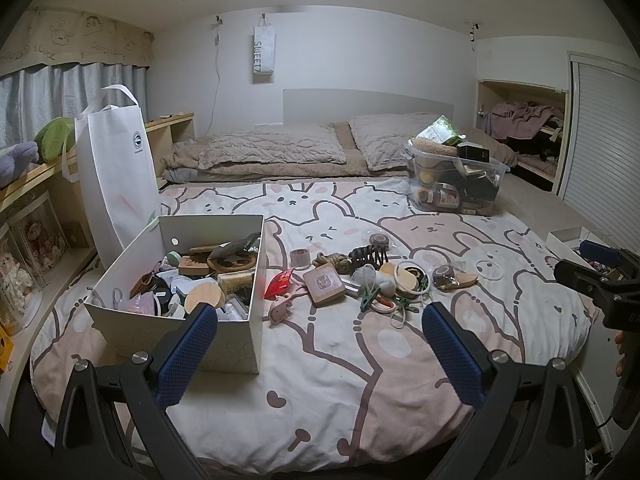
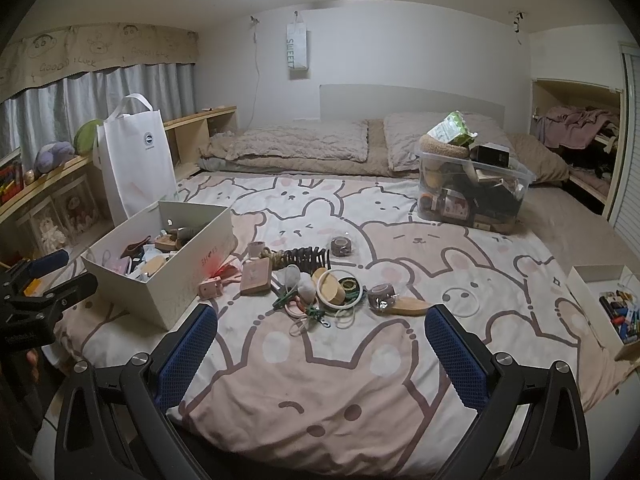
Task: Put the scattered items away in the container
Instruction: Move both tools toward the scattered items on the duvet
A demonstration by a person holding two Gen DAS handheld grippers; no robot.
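A white cardboard box (image 1: 132,336) (image 2: 160,296) stands on the bedspread at the left, partly filled with small items. To its right lies a scatter: a square wooden case (image 1: 324,284) (image 2: 256,278), a black hair claw (image 1: 368,258) (image 2: 306,258), a round wooden lid (image 1: 404,278) (image 2: 334,286), tape rolls, clips and a white ring (image 1: 490,268) (image 2: 460,300). My left gripper (image 1: 320,312) hovers open before the box's near right corner, holding nothing. My right gripper (image 2: 322,312) is open and empty too, just short of the scatter. Each gripper also shows at the other view's edge.
A clear plastic bin (image 1: 452,196) full of things sits further back on the right, before the pillows. A white tote bag (image 1: 116,172) stands behind the box. A small open box (image 2: 600,292) of batteries lies at the bed's right edge. Shelves line the left side.
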